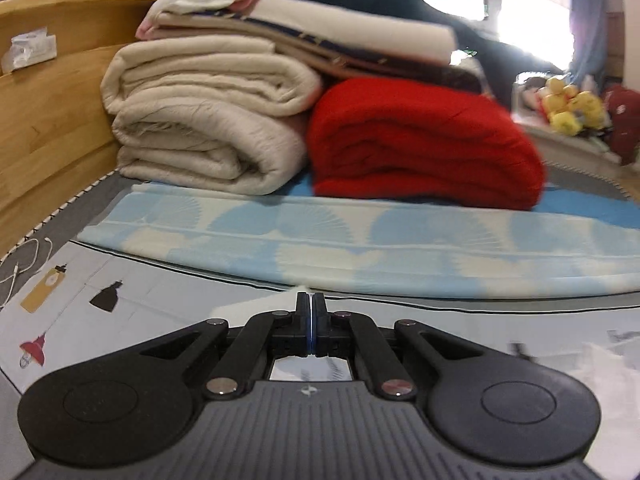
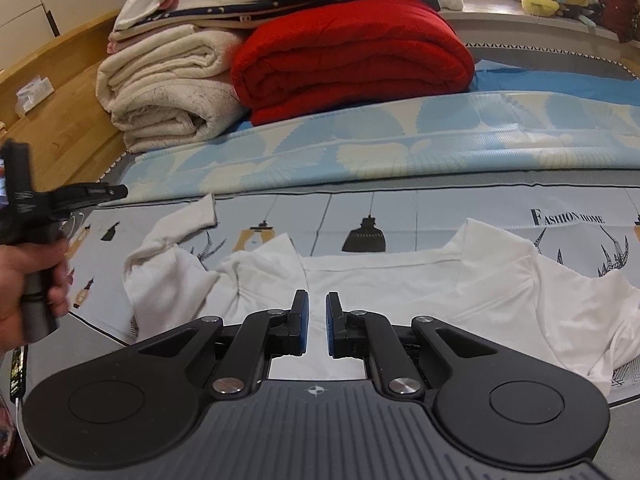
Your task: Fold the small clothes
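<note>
As seen by the left wrist camera, the left gripper (image 1: 311, 300) has its two black fingers pressed together, with only a thin blue line of pad between them; a small white tip of fabric shows just past the fingertips, but whether it is pinched there cannot be told. Beneath the gripper lies the pale printed bedsheet with lamp motifs (image 1: 80, 288). Beyond it runs a light blue and cream fan-patterned mat (image 1: 360, 248). On the far side of the mat stand a folded cream quilt (image 1: 208, 120) at left and a folded red blanket (image 1: 420, 140) at right, touching each other, with further folded bedding stacked on top. A wooden bed frame (image 1: 48, 112) borders the left edge; yellow plush toys (image 1: 572, 104) sit far right, blurred.

In the right wrist view, the right gripper (image 2: 317, 308) is released, a clear gap separating its blue-padded fingers, and it holds nothing. Directly beyond and under its fingertips lies the small white long-sleeved garment (image 2: 400, 288), spread across the printed sheet, collar toward the far side, one sleeve crumpled at left and the other extending right. At the left edge a hand (image 2: 24, 280) grips the handle of the left gripper (image 2: 116, 191), which points toward the garment's left sleeve. The mat, cream quilt and red blanket lie farther off.
</note>
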Demonstrator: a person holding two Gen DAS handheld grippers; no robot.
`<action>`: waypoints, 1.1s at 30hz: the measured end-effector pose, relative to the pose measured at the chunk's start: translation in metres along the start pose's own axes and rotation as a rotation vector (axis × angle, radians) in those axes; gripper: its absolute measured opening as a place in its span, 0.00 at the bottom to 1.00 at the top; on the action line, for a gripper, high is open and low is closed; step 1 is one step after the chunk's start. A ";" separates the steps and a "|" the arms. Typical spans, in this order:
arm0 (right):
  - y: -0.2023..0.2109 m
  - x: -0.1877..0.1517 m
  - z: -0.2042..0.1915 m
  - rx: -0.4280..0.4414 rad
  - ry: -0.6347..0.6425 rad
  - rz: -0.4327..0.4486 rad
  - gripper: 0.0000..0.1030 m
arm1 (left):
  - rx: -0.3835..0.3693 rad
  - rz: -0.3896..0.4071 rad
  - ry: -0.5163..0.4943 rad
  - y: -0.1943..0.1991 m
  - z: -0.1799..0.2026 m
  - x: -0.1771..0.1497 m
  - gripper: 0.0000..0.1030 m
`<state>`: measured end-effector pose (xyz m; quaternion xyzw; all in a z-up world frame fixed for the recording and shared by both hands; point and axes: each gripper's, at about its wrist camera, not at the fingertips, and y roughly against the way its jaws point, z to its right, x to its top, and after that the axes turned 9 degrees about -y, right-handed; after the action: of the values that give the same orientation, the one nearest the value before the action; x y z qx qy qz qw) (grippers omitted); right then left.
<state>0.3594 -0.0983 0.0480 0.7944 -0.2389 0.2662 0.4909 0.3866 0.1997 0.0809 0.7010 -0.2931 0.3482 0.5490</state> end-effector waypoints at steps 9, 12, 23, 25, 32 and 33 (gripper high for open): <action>0.024 -0.001 -0.007 0.030 -0.015 0.022 0.09 | -0.021 -0.105 -0.116 -0.028 0.024 -0.035 0.02; 0.029 -0.001 -0.002 0.025 -0.012 0.030 0.09 | -0.002 -0.123 -0.103 -0.058 0.004 -0.051 0.05; 0.018 0.012 0.020 0.005 -0.060 0.019 0.09 | -0.011 -0.133 -0.174 -0.149 -0.026 -0.060 0.53; 0.013 0.012 0.021 0.004 -0.058 0.010 0.09 | -0.022 -0.166 -0.208 -0.166 -0.017 -0.060 0.53; 0.005 0.011 0.023 -0.011 -0.062 -0.013 0.09 | 0.000 -0.296 -0.264 -0.209 -0.011 -0.062 0.02; 0.004 0.011 0.023 -0.013 -0.060 -0.013 0.09 | 0.009 -0.298 -0.247 -0.206 -0.013 -0.059 0.02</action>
<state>0.3690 -0.1219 0.0493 0.8005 -0.2500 0.2373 0.4902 0.5130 0.2603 -0.0815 0.7767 -0.2497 0.1757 0.5510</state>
